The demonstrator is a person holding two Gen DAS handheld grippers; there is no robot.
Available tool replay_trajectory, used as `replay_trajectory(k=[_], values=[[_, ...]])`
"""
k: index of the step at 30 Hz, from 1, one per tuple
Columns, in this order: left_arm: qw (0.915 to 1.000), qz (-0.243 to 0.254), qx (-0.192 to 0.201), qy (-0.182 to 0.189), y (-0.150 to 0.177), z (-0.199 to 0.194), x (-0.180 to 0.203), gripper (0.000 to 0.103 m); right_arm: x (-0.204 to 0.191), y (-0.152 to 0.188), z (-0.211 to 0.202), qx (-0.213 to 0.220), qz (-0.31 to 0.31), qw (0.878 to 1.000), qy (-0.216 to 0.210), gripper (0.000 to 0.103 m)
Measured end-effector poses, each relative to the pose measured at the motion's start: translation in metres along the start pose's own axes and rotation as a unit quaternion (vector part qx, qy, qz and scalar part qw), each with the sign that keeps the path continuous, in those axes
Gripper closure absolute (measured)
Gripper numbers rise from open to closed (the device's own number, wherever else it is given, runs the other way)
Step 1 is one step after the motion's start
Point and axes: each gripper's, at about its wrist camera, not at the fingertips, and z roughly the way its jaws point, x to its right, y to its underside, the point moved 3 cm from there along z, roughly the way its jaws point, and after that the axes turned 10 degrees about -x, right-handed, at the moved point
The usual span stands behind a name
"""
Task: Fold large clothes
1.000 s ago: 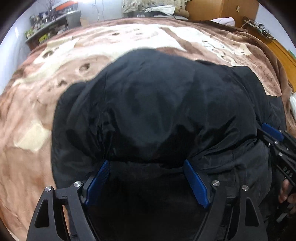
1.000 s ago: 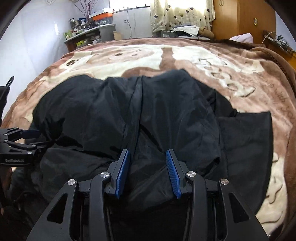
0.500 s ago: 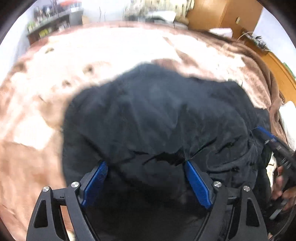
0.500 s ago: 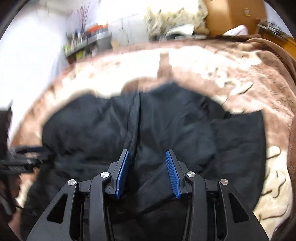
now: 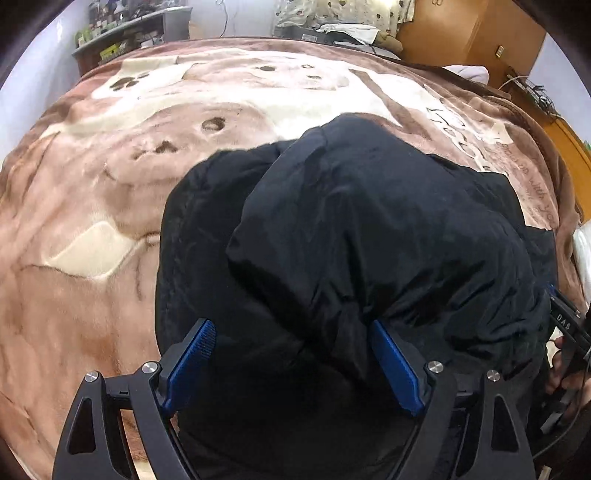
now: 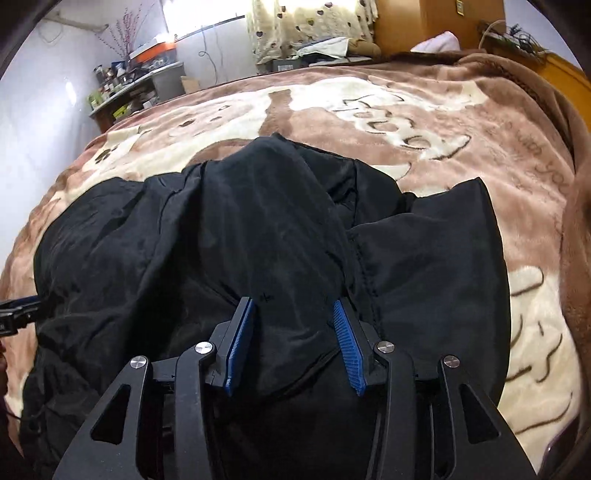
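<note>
Jacket (image 5: 369, 221), black and puffy, lies across the near part of a brown and cream blanket (image 5: 92, 206) that covers a bed. Its near edge is bunched up towards both cameras.

In the left wrist view, bare blanket fills the left side, with a cluttered shelf (image 5: 125, 33) against the far wall. The left gripper (image 5: 290, 325) points steeply down over the jacket. Its jaws stand wide and are opening, with a thick fold of cloth between them. The right pad touches a ridge of that fold. Whether the left pad presses on the cloth I cannot tell, so I cannot tell if this claw is grasping the jacket or has released it. At the far right edge of this view the right gripper (image 5: 565, 325) shows beside the jacket, with a hand (image 5: 565, 373) on its handle.

In the right wrist view, the tip of the left gripper pokes in at the left edge, against the jacket's side. In the middle, the right gripper's jaws stand partway apart and are opening, yet a raised hump of the jacket sits between them. Both pads press into it and creases run out from them, so this claw is grasping the jacket. To the right, a flat flap of the jacket lies spread on the blanket. Beyond the bed hang a curtain (image 6: 306, 26) and, further right, stands a wooden cupboard (image 6: 443, 18).
</note>
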Motion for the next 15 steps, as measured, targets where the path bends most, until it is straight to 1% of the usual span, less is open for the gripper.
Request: replay_trajectory(k=[2,4,5,6,8,11,15], values=[[0.9999,0.003,-0.003,-0.009,0.0,0.001,0.005,0.017,-0.003,-0.002,-0.004,-0.003,-0.002,1.0,0.008,0.058],[0.9999,-0.011,-0.004,0.005,0.004,-0.009,0.001,0.018,-0.001,-0.003,-0.018,0.001,0.015,1.0,0.001,0.058],[0.9998,-0.014,-0.003,0.014,0.001,-0.015,0.002,0.019,0.0,-0.002,-0.034,0.017,0.025,0.999,-0.012,0.058],[0.9994,-0.021,0.003,0.026,0.005,-0.027,-0.001,0.019,0.001,-0.001,-0.046,0.029,0.029,0.999,-0.019,0.058],[0.9995,-0.019,0.014,0.023,0.011,-0.046,-0.004,0.019,0.001,0.005,-0.078,0.053,0.035,0.998,-0.027,0.058],[0.9992,-0.012,0.03,0.023,0.033,-0.079,-0.013,0.019,0.001,0.023,-0.125,0.078,0.041,0.995,-0.036,0.058],[0.9982,-0.023,0.051,0.022,0.073,-0.129,-0.031,0.019,0.001,0.058,-0.185,0.102,0.044,0.993,-0.042,0.057]])
